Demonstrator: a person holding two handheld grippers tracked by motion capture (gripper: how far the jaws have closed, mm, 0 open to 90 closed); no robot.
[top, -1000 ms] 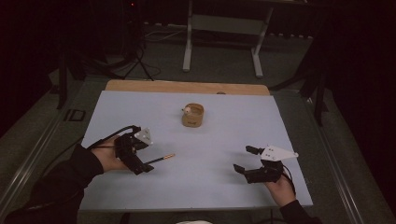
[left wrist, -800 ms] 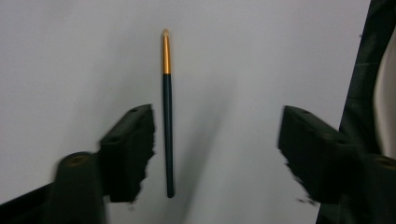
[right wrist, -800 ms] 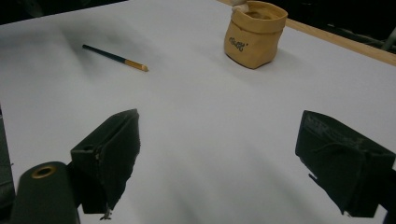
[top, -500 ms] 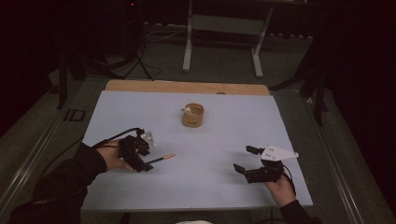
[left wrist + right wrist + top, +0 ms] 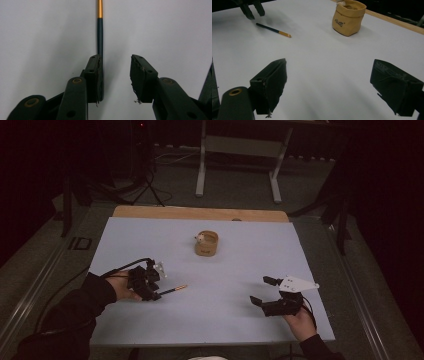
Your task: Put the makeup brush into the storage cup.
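Pencil (image 5: 100, 32) lies between open left hand-held gripper (image 5: 116, 75) jaws.

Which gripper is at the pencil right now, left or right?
The left gripper: the pencil runs out from between its open jaws. The right gripper sits far across the table, open.

dark pencil (image 5: 173, 289) flat on table (image 5: 225, 320)

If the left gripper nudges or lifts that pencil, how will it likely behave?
The pencil looks thin, straight and rigid, so probably stiff and light. Lying flat on the smooth table, it may roll if pushed sideways. The left gripper, jaws open, sits around its end; an end grip could let it droop.
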